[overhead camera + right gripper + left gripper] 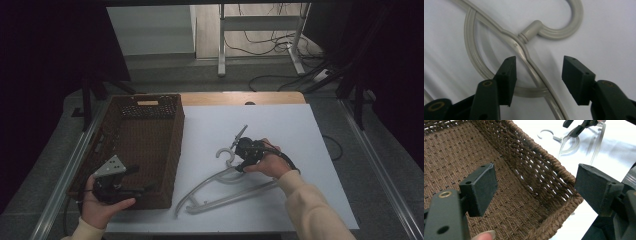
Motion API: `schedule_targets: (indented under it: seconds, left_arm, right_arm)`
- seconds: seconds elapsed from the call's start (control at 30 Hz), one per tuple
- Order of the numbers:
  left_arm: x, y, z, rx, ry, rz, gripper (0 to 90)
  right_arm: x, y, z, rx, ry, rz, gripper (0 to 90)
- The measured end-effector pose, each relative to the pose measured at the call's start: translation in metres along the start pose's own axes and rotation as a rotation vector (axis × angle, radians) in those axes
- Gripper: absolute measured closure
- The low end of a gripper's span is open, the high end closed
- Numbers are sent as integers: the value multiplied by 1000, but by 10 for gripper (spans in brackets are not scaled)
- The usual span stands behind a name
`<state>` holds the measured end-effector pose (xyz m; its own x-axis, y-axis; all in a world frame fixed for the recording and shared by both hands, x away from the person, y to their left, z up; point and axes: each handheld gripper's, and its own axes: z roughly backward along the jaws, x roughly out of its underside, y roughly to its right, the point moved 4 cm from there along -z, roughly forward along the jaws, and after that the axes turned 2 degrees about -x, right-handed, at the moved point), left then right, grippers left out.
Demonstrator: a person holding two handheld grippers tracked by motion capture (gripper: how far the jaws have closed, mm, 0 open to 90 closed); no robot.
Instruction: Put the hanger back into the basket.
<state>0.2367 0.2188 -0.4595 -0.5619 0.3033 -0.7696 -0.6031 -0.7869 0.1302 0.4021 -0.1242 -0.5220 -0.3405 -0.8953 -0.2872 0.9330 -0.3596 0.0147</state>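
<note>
The left gripper (pixel 142 189) hovers over the near right corner of the basket (pixel 150 107), which sits at the table's (pixel 300 130) left edge; its jaws stand wide apart with nothing between them. Right of the basket, the hanger (pixel 220 200) lies flat near the table's front edge, hook pointing away. The right gripper (pixel 537 72) is over its neck, jaws apart, straddling the neck without pressing it.

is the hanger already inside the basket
No: in the high view the hanger lies flat on the white table, to the right of the woven basket and outside its wall.
</note>
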Motion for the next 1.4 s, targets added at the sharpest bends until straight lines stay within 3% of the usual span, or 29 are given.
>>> schedule_targets:
  seconds: [0.23,0.43,0.47,0.63,0.73,0.97,1.1,1.3,1.4]
  left_arm:
    - [0,0,0,1,1,0,179]
    - [-1,1,0,1,1,-1,180]
    - [0,1,0,1,0,-1,180]
    - [0,1,0,0,0,-3,180]
    - [0,0,0,-1,-1,-1,180]
    - [0,0,0,-4,0,0,180]
    - [0,0,0,-5,-2,0,180]
    - [0,0,0,-5,0,0,180]
    - [0,0,0,-6,-2,-1,180]
  right_arm:
    - [-1,0,-10,3,-31,25,460]
    - [-2,-1,-15,-25,-43,54,620]
    - [-2,-2,-14,-50,-47,71,670]
    - [-2,-2,-14,-44,-42,112,692]
    - [-1,-3,-14,-59,-34,164,730]
    - [2,-7,-12,-60,-38,254,779]
    - [7,-6,-10,-44,-57,282,806]
    - [16,-4,-1,-42,-60,282,828]
    - [21,-1,10,-32,-35,253,831]
